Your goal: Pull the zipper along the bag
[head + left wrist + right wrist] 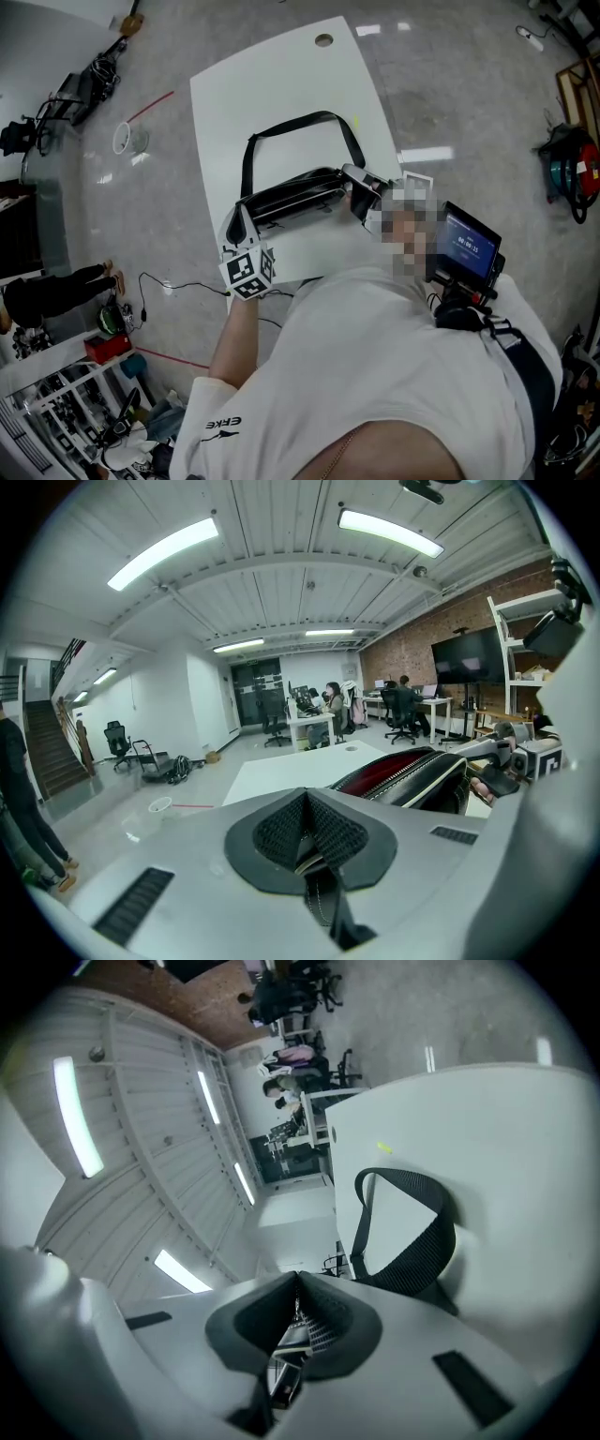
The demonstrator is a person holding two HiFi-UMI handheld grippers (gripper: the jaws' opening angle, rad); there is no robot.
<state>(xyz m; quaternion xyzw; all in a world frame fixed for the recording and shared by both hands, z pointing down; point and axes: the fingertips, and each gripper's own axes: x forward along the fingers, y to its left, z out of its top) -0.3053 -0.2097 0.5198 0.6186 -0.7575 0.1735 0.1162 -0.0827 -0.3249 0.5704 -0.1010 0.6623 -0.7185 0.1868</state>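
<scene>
Pinching bag (291, 195) end with left gripper (240, 217) | clamping pull (289, 1354) in right gripper (362, 187) at opposite end | judging zip axis as running gripper-to-gripper, travel leftward

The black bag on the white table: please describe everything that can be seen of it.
The bag is black, long and narrow, leather-like, and lies on the white table. Its top gapes open, showing red lining and pale zipper teeth. A black webbing strap loops away across the table. The left hand-held gripper pinches one end; the right hand-held gripper is shut on a small metal piece, seemingly the zipper pull, at the other.
</scene>
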